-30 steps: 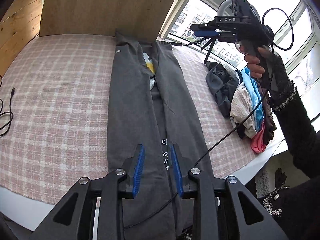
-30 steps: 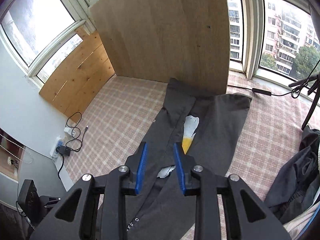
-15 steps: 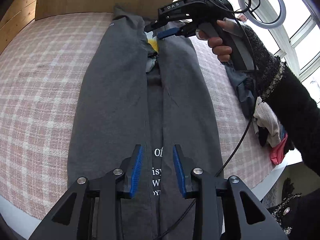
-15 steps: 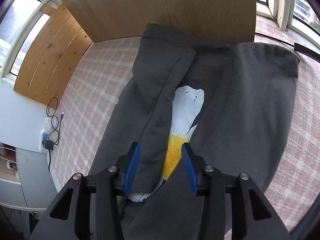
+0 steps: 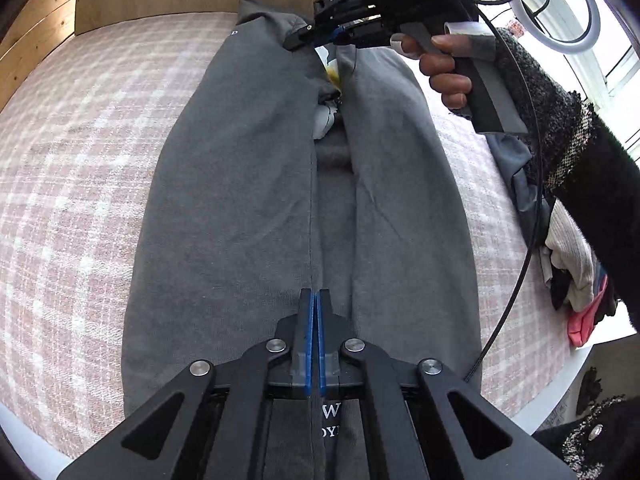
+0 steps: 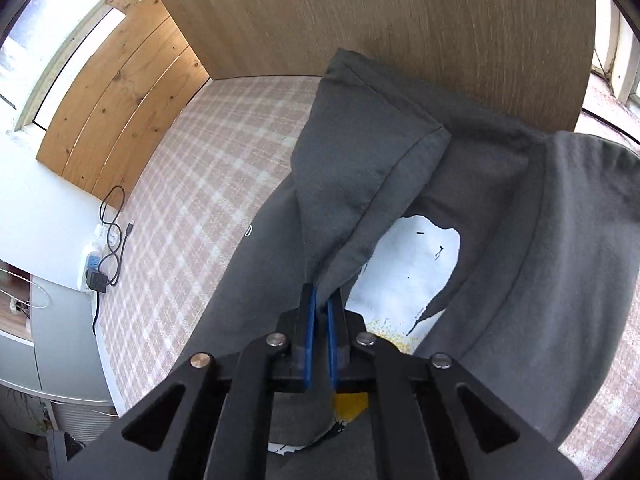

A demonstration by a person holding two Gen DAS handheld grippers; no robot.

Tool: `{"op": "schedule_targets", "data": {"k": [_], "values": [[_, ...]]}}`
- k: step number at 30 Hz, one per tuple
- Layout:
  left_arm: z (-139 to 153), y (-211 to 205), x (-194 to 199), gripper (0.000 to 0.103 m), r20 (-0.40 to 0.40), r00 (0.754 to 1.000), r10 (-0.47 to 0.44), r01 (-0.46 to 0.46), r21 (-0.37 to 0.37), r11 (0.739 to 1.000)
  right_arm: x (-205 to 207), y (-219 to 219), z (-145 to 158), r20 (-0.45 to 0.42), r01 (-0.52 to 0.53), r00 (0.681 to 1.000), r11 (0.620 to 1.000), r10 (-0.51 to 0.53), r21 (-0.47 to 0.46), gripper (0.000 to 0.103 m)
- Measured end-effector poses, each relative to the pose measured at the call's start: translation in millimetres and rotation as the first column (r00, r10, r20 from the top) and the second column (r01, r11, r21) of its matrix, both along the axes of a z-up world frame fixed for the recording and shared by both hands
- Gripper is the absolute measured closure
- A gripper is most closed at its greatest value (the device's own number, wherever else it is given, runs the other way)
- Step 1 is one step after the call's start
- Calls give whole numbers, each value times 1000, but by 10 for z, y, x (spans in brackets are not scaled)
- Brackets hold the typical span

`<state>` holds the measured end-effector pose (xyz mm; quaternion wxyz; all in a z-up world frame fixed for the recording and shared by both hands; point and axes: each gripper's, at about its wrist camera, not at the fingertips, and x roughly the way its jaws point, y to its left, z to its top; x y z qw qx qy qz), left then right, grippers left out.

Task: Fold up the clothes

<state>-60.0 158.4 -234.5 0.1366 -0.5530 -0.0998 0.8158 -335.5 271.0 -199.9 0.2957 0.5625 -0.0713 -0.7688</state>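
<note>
Lying lengthwise down the pink plaid bed cover (image 5: 80,168), the grey sweatshirt (image 5: 240,184) has both side panels folded in toward the middle, leaving a narrow strip of the front showing. Near hem is cut off by the left gripper's frame, only bits of white lettering (image 5: 331,411) readable, rest hidden. White and yellow print (image 6: 412,272) on the chest is mostly covered by the folded panels. Far end of the garment butts against the wooden board (image 6: 360,16).

Left gripper (image 5: 314,296) points steeply down near the hem end, blue pads pressed together right on the edge of the left folded panel; whether cloth is actually pinched between them is hard to tell, the gap looks nil. Right gripper (image 6: 322,300) is at the far end, tilted down, pads nearly together with a fold of grey fabric coming out between them, so it grips the sweatshirt there. A hand (image 5: 444,68) in a dark knit sleeve (image 5: 560,128) holds the right gripper's handle. Pile of other clothes (image 5: 576,272) at the right bed edge is partly blocked by that sleeve.
</note>
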Motion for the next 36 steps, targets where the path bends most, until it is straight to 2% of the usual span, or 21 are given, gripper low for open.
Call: {"op": "schedule_targets", "data": {"k": [4,6,9,12,14,15,16,18,20,22,25,27,28,32,33,36], "values": [[126,1,20,102,-30,1000,-10,10,16,1000,3,-11,157,-45,-14,999,1000,14,-10,98],[164,8,7,102,-38,999,-13,15,48,999,7,1,265,-76,-20,997,1000,20,-2,98],[93,85,-57,102,-42,998,-40,42,44,998,-9,2,310,-113,-8,993,997,18,82,98],[-63,126,-113,102,11,999,-43,43,23,999,-26,-33,153,-81,-39,995,988,51,148,98],[-4,60,-65,100,18,999,-34,33,55,998,-37,-47,95,-53,-41,997,979,53,200,95],[64,7,-17,100,11,1000,-26,25,79,997,-14,-13,139,-69,-21,997,977,37,212,92],[169,-66,69,98,-11,1000,-16,17,97,995,30,31,217,-103,3,994,976,20,218,88],[415,-264,293,93,-55,998,0,7,126,992,186,93,401,-172,17,985,977,20,214,87],[620,-505,560,90,-84,996,32,-20,138,990,422,86,542,-192,-44,978,985,76,166,87],[780,-791,833,84,-88,994,68,-56,129,990,662,-18,570,-158,-130,977,986,145,100,87],[919,-1198,1226,83,-81,988,132,-125,84,989,1008,-285,451,-76,-236,968,971,238,33,87],[930,-1374,1442,83,-67,985,160,-156,57,986,1218,-457,299,-26,-286,958,958,286,13,87],[927,-1450,1539,83,-60,983,172,-169,45,985,1289,-547,219,-14,-300,954,954,300,31,87],[757,-1637,1823,81,-16,986,165,-165,40,986,1425,-704,-13,7,-271,962,947,274,172,87],[682,-1637,1868,81,-2,989,147,-146,41,988,1452,-647,7,10,-239,971,955,241,178,87],[441,-1640,1986,79,32,996,79,-81,54,995,1677,-356,284,-14,-157,987,983,159,92,87]]}}
